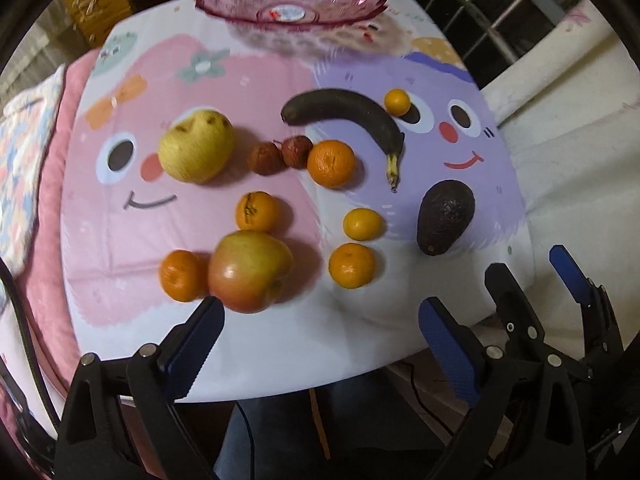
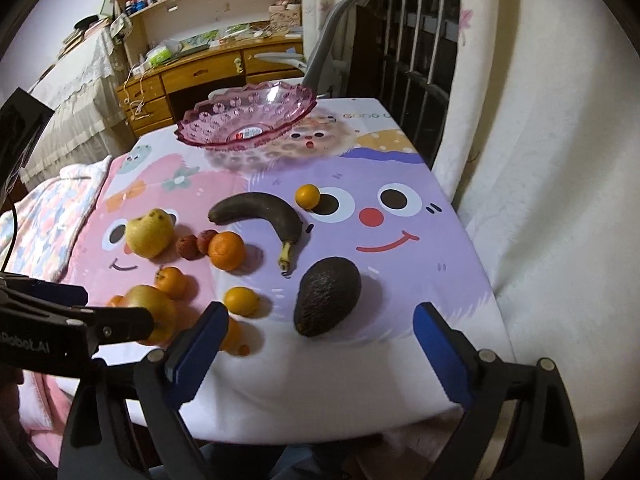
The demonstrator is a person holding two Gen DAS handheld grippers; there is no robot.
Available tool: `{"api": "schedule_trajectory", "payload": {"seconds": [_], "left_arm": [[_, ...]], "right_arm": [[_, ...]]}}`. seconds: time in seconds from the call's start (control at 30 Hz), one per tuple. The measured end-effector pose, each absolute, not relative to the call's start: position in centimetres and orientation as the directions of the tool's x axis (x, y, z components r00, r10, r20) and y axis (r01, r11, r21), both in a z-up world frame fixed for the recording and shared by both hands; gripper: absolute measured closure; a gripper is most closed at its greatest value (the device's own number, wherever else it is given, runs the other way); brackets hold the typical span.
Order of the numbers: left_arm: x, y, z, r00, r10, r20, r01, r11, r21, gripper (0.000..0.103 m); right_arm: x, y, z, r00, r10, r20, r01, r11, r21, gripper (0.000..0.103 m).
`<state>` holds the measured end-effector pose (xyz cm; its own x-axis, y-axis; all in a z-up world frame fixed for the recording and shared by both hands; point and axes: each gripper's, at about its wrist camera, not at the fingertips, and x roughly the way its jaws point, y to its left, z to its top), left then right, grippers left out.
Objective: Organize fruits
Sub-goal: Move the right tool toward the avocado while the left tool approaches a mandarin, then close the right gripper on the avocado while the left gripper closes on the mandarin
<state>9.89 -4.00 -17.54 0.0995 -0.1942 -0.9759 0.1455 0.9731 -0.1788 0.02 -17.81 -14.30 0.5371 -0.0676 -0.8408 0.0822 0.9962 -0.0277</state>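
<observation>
fruits loose on cartoon cloth [image 2: 400,280], red-stickered pink bowl [image 2: 244,120] empty, left gripper [image 1: 320,312] and right gripper [image 2: 320,320] agape, holding nothing

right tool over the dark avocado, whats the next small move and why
Probably ease the right tool down and forward so its open blue fingers straddle the dark pear-shaped avocado, then close. The avocado lies just ahead of the gap, nothing is held, and the pink scalloped glass bowl at the far end is empty.
</observation>
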Motion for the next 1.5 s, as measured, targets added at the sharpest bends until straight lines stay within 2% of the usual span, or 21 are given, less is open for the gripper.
{"api": "schedule_trajectory", "payload": {"seconds": [0.17,0.33,0.43,0.63,0.8,0.93,1.0,1.07,1.17,1.27,1.43,1.5], "left_arm": [[10.6,-5.3,-19.8,0.047,-0.183,-0.982,0.049,0.982,-0.181,0.009],[11.1,-6.0,-22.2,-0.019,-0.200,-0.980,-0.059,0.978,-0.199,0.016],[11.3,-6.1,-23.6,-0.052,-0.206,-0.977,-0.124,0.972,-0.198,0.024],[11.7,-6.0,-25.5,-0.078,-0.201,-0.977,-0.216,0.960,-0.180,0.027],[11.9,-5.8,-26.7,-0.098,-0.189,-0.977,-0.263,0.952,-0.158,0.035],[11.8,-5.6,-27.7,-0.111,-0.194,-0.975,-0.297,0.942,-0.154,0.037],[11.8,-5.6,-28.2,-0.121,-0.199,-0.972,-0.311,0.938,-0.153,0.044],[11.8,-5.4,-28.8,-0.130,-0.205,-0.970,-0.326,0.933,-0.153,0.044],[11.9,-5.0,-29.6,-0.138,-0.206,-0.969,-0.344,0.927,-0.149,0.053],[11.7,-4.7,-30.4,-0.142,-0.222,-0.965,-0.359,0.920,-0.159,0.055],[11.3,-4.4,-31.3,-0.135,-0.252,-0.958,-0.381,0.906,-0.184,0.063],[11.4,-4.3,-31.5,-0.133,-0.248,-0.960,-0.387,0.904,-0.180,0.063]], "right_arm": [[1.7,-19.6,-16.6,0.534,-0.008,-0.846,-0.004,1.000,-0.012,0.012],[3.2,-21.3,-18.4,0.504,0.062,-0.862,-0.082,0.996,0.023,0.015],[4.0,-22.0,-19.5,0.481,0.093,-0.872,-0.136,0.990,0.031,0.018],[5.3,-21.9,-21.0,0.433,0.178,-0.883,-0.276,0.959,0.058,0.022],[6.0,-21.3,-22.1,0.393,0.205,-0.896,-0.353,0.934,0.059,0.023],[6.7,-21.3,-22.8,0.369,0.218,-0.903,-0.378,0.923,0.068,0.023],[7.0,-21.4,-23.2,0.351,0.230,-0.908,-0.385,0.919,0.084,0.023],[7.4,-21.5,-23.5,0.334,0.257,-0.907,-0.395,0.912,0.114,0.024],[7.7,-21.4,-23.9,0.311,0.282,-0.908,-0.412,0.901,0.139,0.025],[8.1,-21.5,-24.4,0.280,0.308,-0.909,-0.416,0.893,0.175,0.030],[8.6,-21.7,-24.6,0.261,0.339,-0.904,-0.430,0.879,0.206,0.031],[8.7,-21.8,-24.6,0.254,0.352,-0.901,-0.433,0.874,0.220,0.031]]}}
